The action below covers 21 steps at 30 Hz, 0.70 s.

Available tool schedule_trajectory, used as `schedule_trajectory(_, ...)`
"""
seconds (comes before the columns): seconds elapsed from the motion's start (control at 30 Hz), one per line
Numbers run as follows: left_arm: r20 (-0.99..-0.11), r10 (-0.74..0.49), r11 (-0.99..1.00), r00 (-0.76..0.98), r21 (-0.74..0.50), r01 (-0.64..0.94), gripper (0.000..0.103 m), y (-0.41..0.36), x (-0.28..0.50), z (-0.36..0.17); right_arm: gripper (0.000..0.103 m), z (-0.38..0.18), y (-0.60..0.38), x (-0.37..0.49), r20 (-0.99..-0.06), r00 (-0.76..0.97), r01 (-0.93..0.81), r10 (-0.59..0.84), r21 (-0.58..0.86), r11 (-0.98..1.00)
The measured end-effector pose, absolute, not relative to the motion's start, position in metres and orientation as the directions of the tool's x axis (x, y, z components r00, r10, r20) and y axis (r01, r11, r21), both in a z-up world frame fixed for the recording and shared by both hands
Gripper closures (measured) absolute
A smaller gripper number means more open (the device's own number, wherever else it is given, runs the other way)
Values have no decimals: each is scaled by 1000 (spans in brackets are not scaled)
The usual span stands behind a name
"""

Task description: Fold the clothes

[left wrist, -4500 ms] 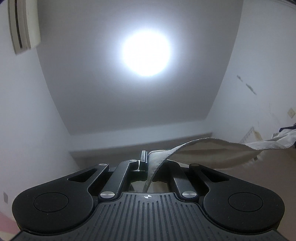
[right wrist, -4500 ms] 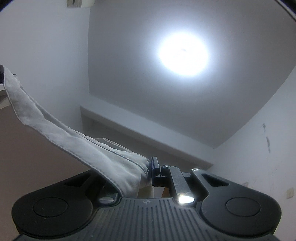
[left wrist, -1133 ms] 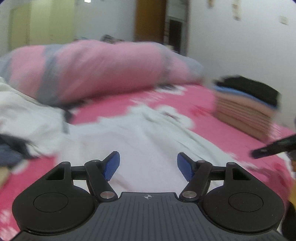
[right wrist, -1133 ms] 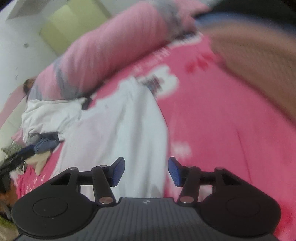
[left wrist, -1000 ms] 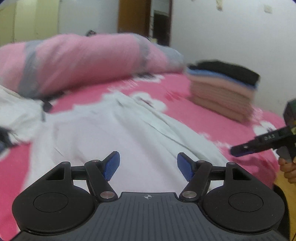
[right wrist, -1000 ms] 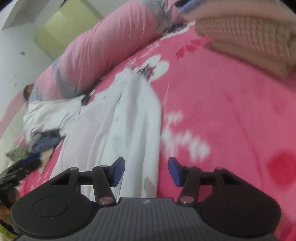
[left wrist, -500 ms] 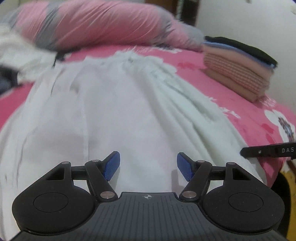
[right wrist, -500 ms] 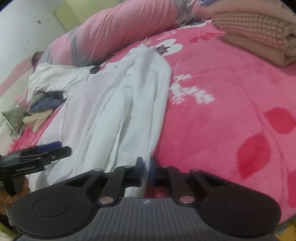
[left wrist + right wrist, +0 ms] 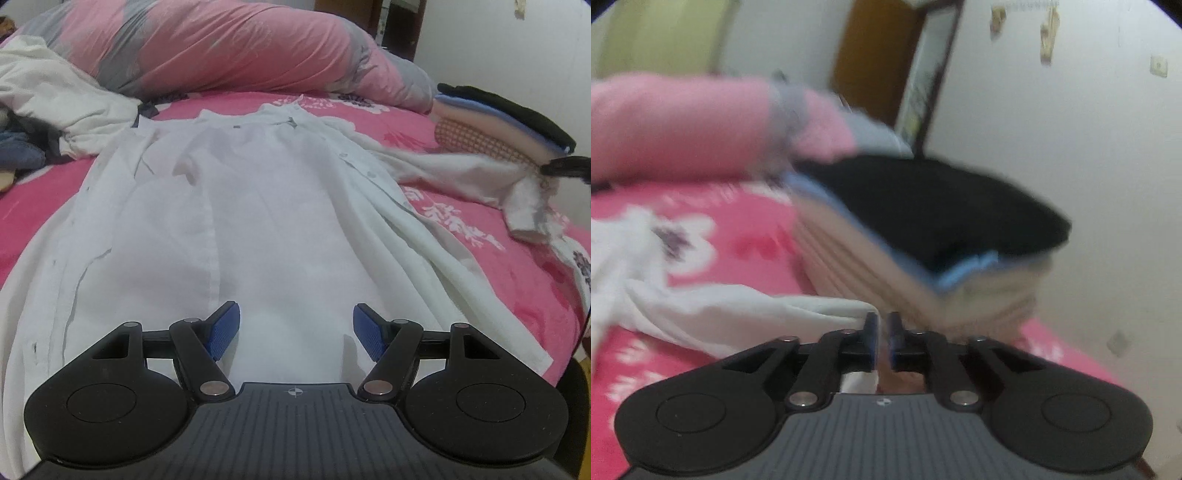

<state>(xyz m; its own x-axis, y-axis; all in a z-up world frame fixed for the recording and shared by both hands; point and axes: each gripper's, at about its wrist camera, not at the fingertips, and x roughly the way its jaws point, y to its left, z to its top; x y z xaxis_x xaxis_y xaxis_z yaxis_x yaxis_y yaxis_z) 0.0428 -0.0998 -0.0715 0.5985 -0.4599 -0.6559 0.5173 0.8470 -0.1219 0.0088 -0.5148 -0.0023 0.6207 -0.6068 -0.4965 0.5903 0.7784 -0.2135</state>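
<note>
The bed (image 9: 509, 280) carries a pink floral cover and fills both views. A long pink-and-grey bolster (image 9: 221, 48) lies across its far end. A white shirt (image 9: 266, 206) is spread flat, front side up, along the middle of the bed, collar toward the bolster and hem toward the left wrist camera. Its button placket runs down the centre. One sleeve (image 9: 454, 173) extends out to the right across the cover.

A heap of unfolded laundry (image 9: 48, 107) sits at the far left, just beside the shirt's shoulder. A stack of folded clothes (image 9: 495, 125) stands at the far right near the wall, with a black garment on top, a blue layer beneath it, and beige and checked items below.

The left gripper (image 9: 295, 328) hovers over the shirt's lower hem with its blue-padded jaws spread wide and nothing between them.

The right gripper (image 9: 881, 339) has its jaws drawn nearly together on the end of the sleeve (image 9: 746, 310), clamping the white fabric, which trails away to the left. The folded stack (image 9: 923, 229) lies directly ahead of it. This view is motion-blurred.
</note>
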Motion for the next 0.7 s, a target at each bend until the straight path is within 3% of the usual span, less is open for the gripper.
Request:
schedule_trajectory(0.03,-653,-459,845,602,-113,522,35,-100,43,-72,56,-7,-517,8,-512,616,595,-598,-194,780)
schedule_trajectory(0.07,-649,-458,844,607,-104,526,35,-101,42,-72,47,-10,-516,4,-514,623,599,-590,-173,782)
schedule_trajectory(0.2,-645,-464,838,607,-98,537,35,-100,44,-75,47,-8,-483,-32,-436,727,576,-531,-35,816)
schedule_trajectory(0.3,-647,-473,835,598,-110,540,35,-99,47,-78,46,-6,-454,-42,-460,847,365,-267,139,920)
schedule_trajectory(0.4,-652,-468,841,597,-120,528,35,-96,47,-82,48,-25,-418,-27,-529,849,160,8,272,949)
schedule_trajectory(0.53,-650,-463,851,603,-136,507,35,-87,45,-82,58,-54,-388,-1,-591,791,67,158,341,938)
schedule_trajectory(0.6,-646,-461,855,608,-141,499,35,-82,44,-82,76,-67,-389,8,-624,765,92,159,350,932)
schedule_trajectory(0.63,-645,-460,857,610,-143,495,35,-80,44,-83,94,-72,-392,9,-637,755,109,157,358,927)
schedule_trajectory(0.7,-648,-452,861,614,-137,489,35,-78,45,-85,102,-76,-404,7,-643,749,137,160,387,912)
